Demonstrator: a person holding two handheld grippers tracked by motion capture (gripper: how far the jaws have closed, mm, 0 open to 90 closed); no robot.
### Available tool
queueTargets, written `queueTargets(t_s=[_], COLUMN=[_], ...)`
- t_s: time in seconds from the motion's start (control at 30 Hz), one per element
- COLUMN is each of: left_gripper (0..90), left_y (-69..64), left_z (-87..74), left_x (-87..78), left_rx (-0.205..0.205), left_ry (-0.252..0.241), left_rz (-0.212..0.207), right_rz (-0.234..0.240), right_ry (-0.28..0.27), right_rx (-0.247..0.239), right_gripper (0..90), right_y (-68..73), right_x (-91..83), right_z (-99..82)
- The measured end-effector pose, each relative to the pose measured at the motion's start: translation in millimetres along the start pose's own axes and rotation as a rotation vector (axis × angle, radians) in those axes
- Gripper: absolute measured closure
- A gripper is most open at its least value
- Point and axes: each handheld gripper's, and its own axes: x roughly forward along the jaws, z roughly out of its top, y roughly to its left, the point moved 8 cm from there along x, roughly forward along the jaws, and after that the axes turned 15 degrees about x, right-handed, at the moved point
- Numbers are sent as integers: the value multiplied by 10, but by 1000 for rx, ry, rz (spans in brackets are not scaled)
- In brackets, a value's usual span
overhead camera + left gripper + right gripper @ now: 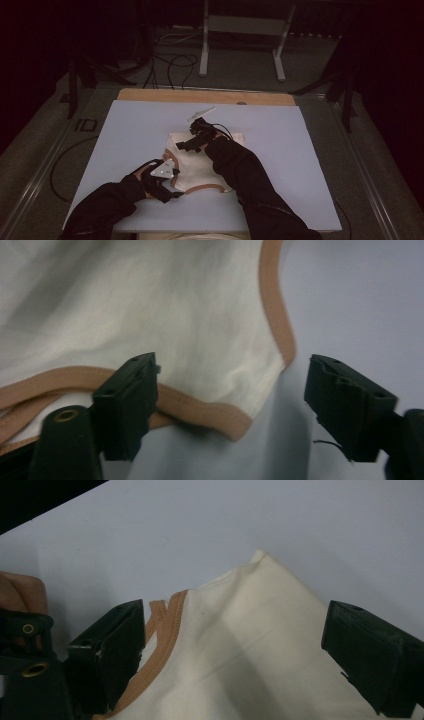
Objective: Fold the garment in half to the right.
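Both grippers over the cream garment (197,167).
Left gripper (227,405) spread at its tan-edged corner, seven o'clock; right gripper (235,650) spread, apparently at twelve.

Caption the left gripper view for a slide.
Left gripper with open jaws straddling the tan-trimmed corner of a white garment on a pale blue tabletop.

- No text, label, brand, number or sign can be read anywhere in the three views.
- The cloth, the surface and both grippers carry no legible print.
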Motion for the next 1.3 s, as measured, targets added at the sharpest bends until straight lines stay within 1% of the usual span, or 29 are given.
queueTargets(t_s=[0.07, 0.1, 0.17, 0.23, 0.27, 0.37, 0.47, 0.6, 0.67, 0.7, 0.8, 0.83, 0.87, 0.97, 1.0, 1.07, 1.1, 1.13, 1.17, 1.2, 1.23, 1.27, 1.3], left_gripper=[257, 281, 303, 348, 380, 433, 480, 623, 683, 729, 797, 797, 828, 833, 836, 836, 836, 837, 837, 837, 838, 837, 837], left_y=[20, 37, 67, 99, 108, 123, 136, 192, 217, 228, 242, 243, 241, 243, 244, 242, 240, 239, 240, 240, 240, 240, 240], left_z=[-29, -42, -45, -50, -49, -42, -34, -26, -27, -26, -23, -14, -10, -9, -11, -11, -10, -8, -10, -11, -11, -11, -11], left_x=[15, 19, 27, 30, 36, 41, 46, 56, 59, 63, 70, 82, 86, 88, 89, 90, 91, 94, 93, 92, 92, 92, 92], left_rx=[5, 16, 11, 3, -4, 6, 1, -1, -2, -3, -4, 1, -2, -14, -20, -21, -21, -22, -20, -17, -17, -18, -18], left_ry=[14, 21, 10, -1, -7, -4, -4, 9, 15, 15, 21, 23, 30, 21, 19, 18, 18, 14, 15, 17, 17, 19, 19], left_rz=[9, 23, 39, 54, 58, 66, 70, 97, 103, 111, 112, 115, 114, 109, 108, 108, 109, 110, 109, 110, 110, 108, 108], right_rz=[2, 1, -2, -1, -2, 0, 6, 5, 10, 10, 10, 8, 2, 0, -15, -16, -19, -26, -26, -41, -41, -74, -74], right_ry=[4, 4, 10, 13, 14, 19, 24, 34, 32, 33, 34, 34, 38, 35, 37, 34, 33, 25, 25, 17, 17, 5, 5], right_rx=[8, 9, 10, 11, 12, 14, 13, 5, 8, 2, -3, -5, -12, -9, -1, -6, 0, 18, 18, 33, 33, 41, 41], right_gripper=[103, 103, 104, 104, 112, 121, 121, 123, 128, 128, 128, 129, 130, 129, 129, 128, 128, 126, 126, 126, 126, 127, 127], right_y=[-4, -9, -15, -21, -22, -11, 12, 25, 38, 39, 44, 40, 21, 16, 3, -9, -18, -41, -41, -66, -66, -90, -90], right_x=[25, 39, 60, 77, 84, 114, 147, 203, 234, 245, 270, 284, 329, 351, 369, 380, 391, 409, 409, 439, 439, 470, 470], right_z=[-8, -9, -13, -11, -9, -7, -4, 19, 39, 47, 61, 67, 86, 108, 137, 158, 179, 226, 226, 272, 272, 317, 317])
